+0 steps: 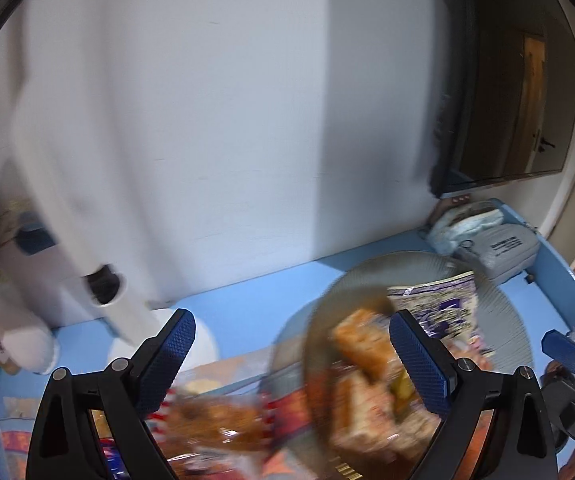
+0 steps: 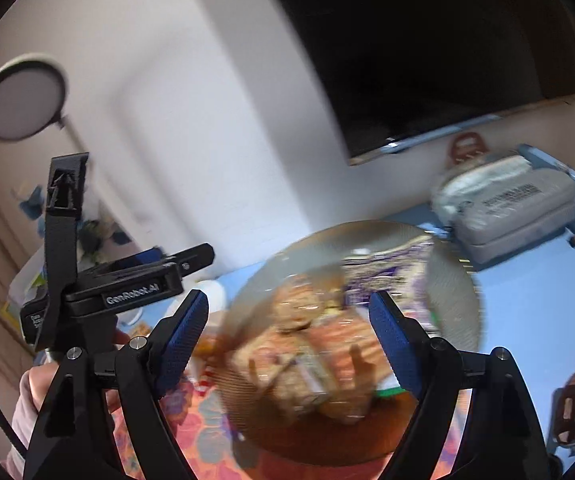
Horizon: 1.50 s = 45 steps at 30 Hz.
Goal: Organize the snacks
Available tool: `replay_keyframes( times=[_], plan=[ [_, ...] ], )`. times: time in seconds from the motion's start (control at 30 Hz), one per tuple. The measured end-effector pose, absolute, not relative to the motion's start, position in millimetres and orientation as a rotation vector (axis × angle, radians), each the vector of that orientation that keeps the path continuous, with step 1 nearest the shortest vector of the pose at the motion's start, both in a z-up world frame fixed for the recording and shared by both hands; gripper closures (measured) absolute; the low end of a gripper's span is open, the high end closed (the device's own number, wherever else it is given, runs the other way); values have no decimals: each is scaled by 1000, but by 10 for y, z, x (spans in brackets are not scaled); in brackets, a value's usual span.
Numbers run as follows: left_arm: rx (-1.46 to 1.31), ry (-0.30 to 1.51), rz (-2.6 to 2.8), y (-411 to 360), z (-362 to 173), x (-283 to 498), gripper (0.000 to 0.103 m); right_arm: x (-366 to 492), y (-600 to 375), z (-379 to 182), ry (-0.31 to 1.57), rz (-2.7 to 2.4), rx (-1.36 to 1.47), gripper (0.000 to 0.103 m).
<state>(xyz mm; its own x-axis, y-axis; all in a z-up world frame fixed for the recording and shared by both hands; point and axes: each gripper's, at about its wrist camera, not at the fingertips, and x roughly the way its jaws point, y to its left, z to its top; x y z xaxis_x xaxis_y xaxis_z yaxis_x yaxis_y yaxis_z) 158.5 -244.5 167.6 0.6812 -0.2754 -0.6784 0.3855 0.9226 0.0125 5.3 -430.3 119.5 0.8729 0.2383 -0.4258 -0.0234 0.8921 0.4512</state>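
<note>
A round ribbed glass plate sits on the blue table and holds a pile of snack packets: orange-brown ones and a purple-and-white packet at the back. Both views are motion-blurred. My left gripper is open and empty, just above and left of the plate. My right gripper is open and empty, hovering over the pile. The left gripper's body shows in the right wrist view, and a right fingertip shows in the left wrist view.
A grey zip case lies at the table's back right below a dark wall screen. More snack packets lie left of the plate on a floral cloth. A white object stands behind them.
</note>
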Motion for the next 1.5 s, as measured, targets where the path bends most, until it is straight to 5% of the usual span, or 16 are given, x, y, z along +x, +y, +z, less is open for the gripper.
replay_keyframes(
  times=[0.6,1.23,1.3,1.37,1.5],
  plan=[
    [58,846,-135,-356,1061,1399,1,363,-2210,799,678,486,49,20],
    [-119,1008,-202,78,96,1299,0,424,-1399,-41,826,532,-257,20],
    [-106,984,-208,65,87,1282,0,446,-1380,-40,825,523,-258,17],
    [-91,969,-213,32,92,1273,0,463,-1364,-63,816,495,-266,1],
    [-87,926,-220,10,63,1230,0,605,-1380,-112,849,491,-219,0]
  ],
)
